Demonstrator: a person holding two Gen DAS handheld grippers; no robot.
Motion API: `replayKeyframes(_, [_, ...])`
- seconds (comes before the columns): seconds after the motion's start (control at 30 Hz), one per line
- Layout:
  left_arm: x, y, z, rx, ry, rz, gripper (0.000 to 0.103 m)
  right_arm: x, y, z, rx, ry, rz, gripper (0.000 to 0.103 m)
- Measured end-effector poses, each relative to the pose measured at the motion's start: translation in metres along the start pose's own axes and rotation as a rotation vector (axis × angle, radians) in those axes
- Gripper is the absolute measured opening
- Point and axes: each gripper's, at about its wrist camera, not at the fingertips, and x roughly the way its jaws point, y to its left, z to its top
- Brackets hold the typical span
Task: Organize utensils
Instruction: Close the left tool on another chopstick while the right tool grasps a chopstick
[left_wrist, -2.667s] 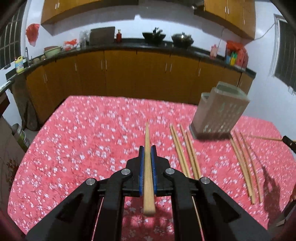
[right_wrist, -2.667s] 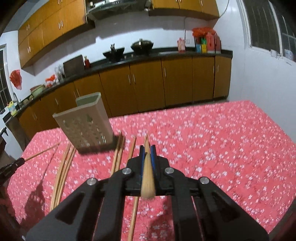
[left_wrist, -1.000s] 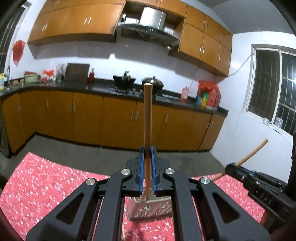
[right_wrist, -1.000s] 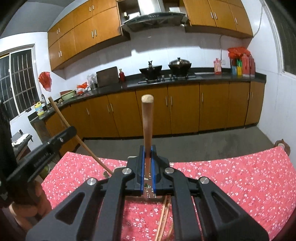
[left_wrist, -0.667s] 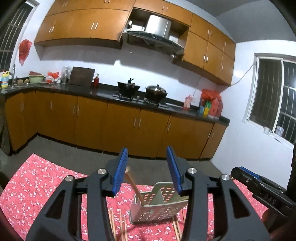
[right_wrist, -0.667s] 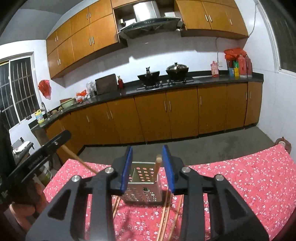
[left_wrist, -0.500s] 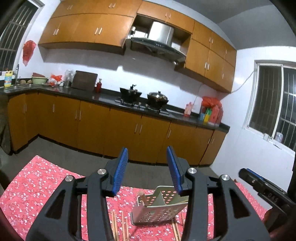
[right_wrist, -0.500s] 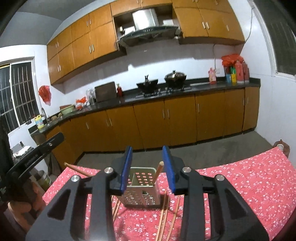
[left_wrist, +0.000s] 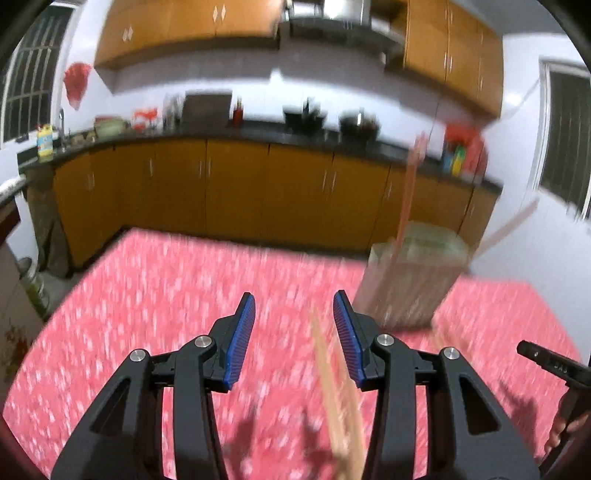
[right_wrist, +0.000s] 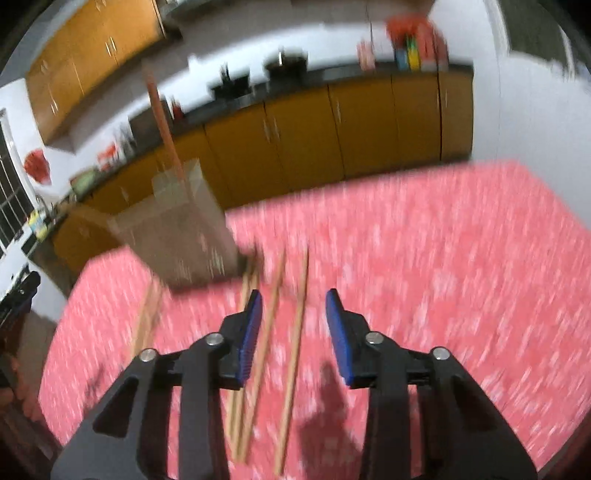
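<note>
Red flowered tablecloth (left_wrist: 155, 295) covers the table. On it stands a perforated holder (right_wrist: 177, 236) with two chopsticks (right_wrist: 162, 122) inside. More chopsticks (right_wrist: 291, 354) lie loose nearby. Left gripper (left_wrist: 293, 332) and right gripper (right_wrist: 293, 328) both hang spread and empty above them. A hurried, blurred descent risks scattering sticks or tipping the holder.

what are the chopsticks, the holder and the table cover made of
Chopsticks: probably bamboo or wood, pale tan and matt; blur hides any grain.
Holder: likely plastic, grey-beige; motion blur smears its surface.
Table cover: red with small white flecks, cloth or vinyl, cannot tell which.
</note>
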Motion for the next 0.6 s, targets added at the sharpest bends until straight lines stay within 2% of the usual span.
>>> replayKeyframes(0.13, [0.014,0.009,-0.033,-0.015,0.107,-0.020,0.045,0.022,0.009,-0.036,-0.046,0.093,-0.002,0.032])
replayKeyframes(0.23, [0.021,0.013,-0.053,-0.024,0.164,-0.042,0.045,0.034,0.008,-0.054,-0.064,0.132,-0.027,0.030])
replayKeyframes(0.33, [0.024,0.008,-0.064,-0.019,0.199,-0.062,0.044,0.033,0.003,-0.055,-0.089,0.112,-0.081,0.008])
replayKeyframes(0.5, [0.034,-0.003,-0.075,-0.002,0.251,-0.100,0.037,0.034,-0.018,-0.045,0.001,0.098,-0.106,0.008])
replayKeyframes(0.6, [0.042,-0.009,-0.081,0.010,0.283,-0.111,0.030,0.033,-0.018,-0.046,-0.010,0.094,-0.109,0.008])
